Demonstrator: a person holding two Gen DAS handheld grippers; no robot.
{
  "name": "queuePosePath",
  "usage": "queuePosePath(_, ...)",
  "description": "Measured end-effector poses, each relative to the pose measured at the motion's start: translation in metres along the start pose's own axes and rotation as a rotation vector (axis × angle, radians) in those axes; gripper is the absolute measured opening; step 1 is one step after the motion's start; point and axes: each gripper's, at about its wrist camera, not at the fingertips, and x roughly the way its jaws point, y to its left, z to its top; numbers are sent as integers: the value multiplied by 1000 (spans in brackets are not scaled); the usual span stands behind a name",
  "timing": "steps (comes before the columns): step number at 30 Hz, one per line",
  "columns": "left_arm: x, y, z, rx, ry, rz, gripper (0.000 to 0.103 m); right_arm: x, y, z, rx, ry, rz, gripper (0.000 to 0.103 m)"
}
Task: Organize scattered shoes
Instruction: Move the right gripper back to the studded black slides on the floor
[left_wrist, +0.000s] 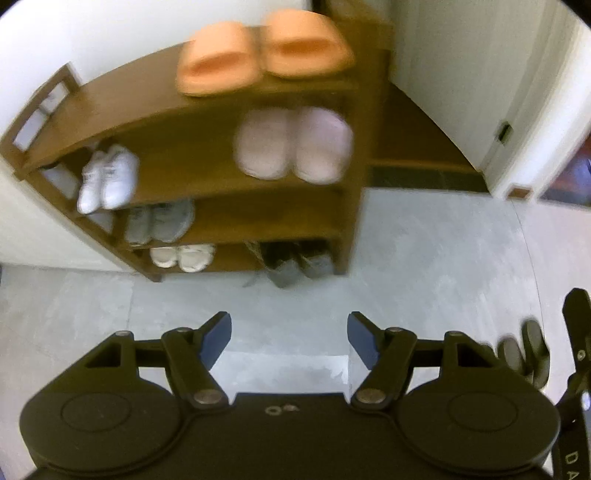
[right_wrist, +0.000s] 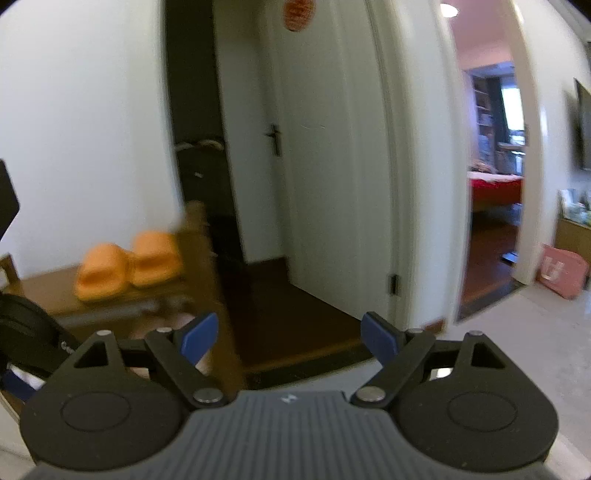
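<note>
A brown wooden shoe rack (left_wrist: 207, 122) with several open tiers stands against a plain white wall (left_wrist: 92, 33), on a pale grey floor (left_wrist: 424, 258) with a mottled, stone-like surface. To the rack's right, a raised step of dark brown wood (left_wrist: 413, 133) has a black strip along its front edge. In the right wrist view a white door (right_wrist: 332, 147) with a dark lever handle (right_wrist: 274, 138) stands above that step, a round red ornament (right_wrist: 297, 14) near its top. Further right, an open doorway (right_wrist: 495, 184) shows a room with a red-covered bed (right_wrist: 495, 186), a ceiling light (right_wrist: 448, 10) glowing above. A pink bag (right_wrist: 561, 271) sits on the floor by the doorway
</note>
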Motion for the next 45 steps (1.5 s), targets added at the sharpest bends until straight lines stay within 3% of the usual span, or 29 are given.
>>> queuePosePath(2, 0, -40, -22, 15, -4, -5, 70, -6, -26, -8, 4, 16, -7, 87)
queuePosePath(6, 9, -114, -69, -20, 11, 0, 70, -17, -128, -28, -46, 15, 16, 87)
queuePosePath(8, 22, -144, -91, -39, 47, 6, 70, -15, -152, -33, -56, 27, 14, 87)
queuePosePath(10, 37, -176, -113, -53, 88, 11, 70, -12, -202, -57, -60, 50, 12, 87)
queuePosePath(16, 78, -241, -163, -53, 134, 34, 70, -8, -276, -118, -94, 157, -31, 87)
queuePosePath(21, 123, -286, -205, 100, 74, 7, 70, 0, -304, -176, -168, 165, -73, 87)
queuePosePath(26, 201, -315, -257, 134, 103, 45, 70, 9, -336, -279, -198, 223, -92, 87)
queuePosePath(28, 241, -326, -278, 134, 141, 65, 70, 20, -341, -334, -225, 264, -78, 87)
queuePosePath(32, 304, -345, -308, 123, 195, 64, 70, 34, -343, -408, -267, 289, -38, 87)
queuePosePath(35, 323, -359, -316, 142, 173, 42, 70, 44, -346, -452, -305, 290, -30, 87)
queuePosePath(40, 335, -387, -315, 215, 76, -16, 70, 58, -358, -490, -290, 255, -26, 87)
queuePosePath(45, 343, -404, -322, 205, 60, 0, 70, 65, -374, -527, -264, 214, -4, 87)
